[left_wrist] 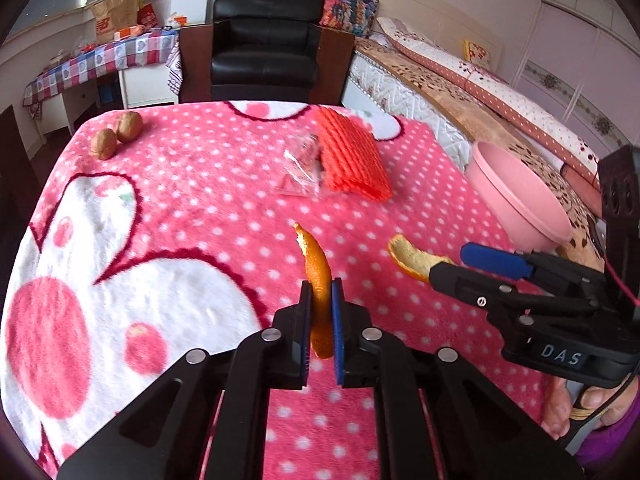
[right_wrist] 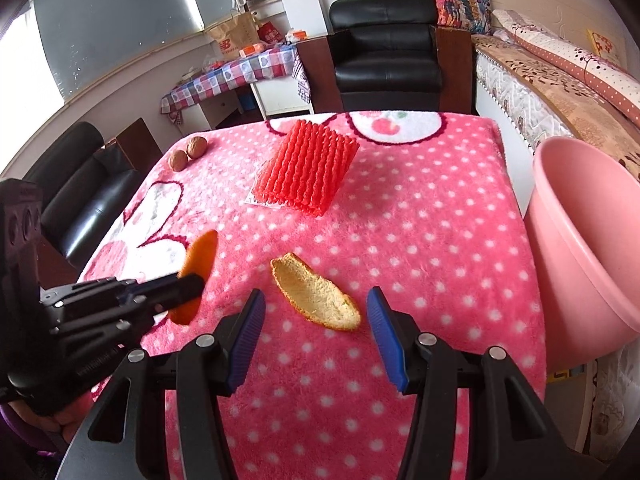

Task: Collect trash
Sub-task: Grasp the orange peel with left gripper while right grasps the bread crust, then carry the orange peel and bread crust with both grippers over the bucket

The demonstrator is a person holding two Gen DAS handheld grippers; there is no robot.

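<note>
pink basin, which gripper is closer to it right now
Right. The right gripper hangs open over the peel lying pith-up, next to the pink basin. The left gripper, shut on another orange peel, is farther across the blanket.

The counter [right_wrist: 440,240] carries everything. Two walnuts [right_wrist: 188,153] sit side by side at its far left corner. A foam net [right_wrist: 312,168] lies at the far middle, with a plastic wrapper [left_wrist: 300,168] just beside it on the left. One peel [right_wrist: 316,294] lies near the front, between the right gripper's [right_wrist: 316,328] fingers [right_wrist: 248,336]. Another peel [left_wrist: 318,280] is up off the counter in the left gripper [left_wrist: 320,312]. A tub [right_wrist: 592,248] stands off the right edge, with a bed [right_wrist: 560,80] behind it.
</note>
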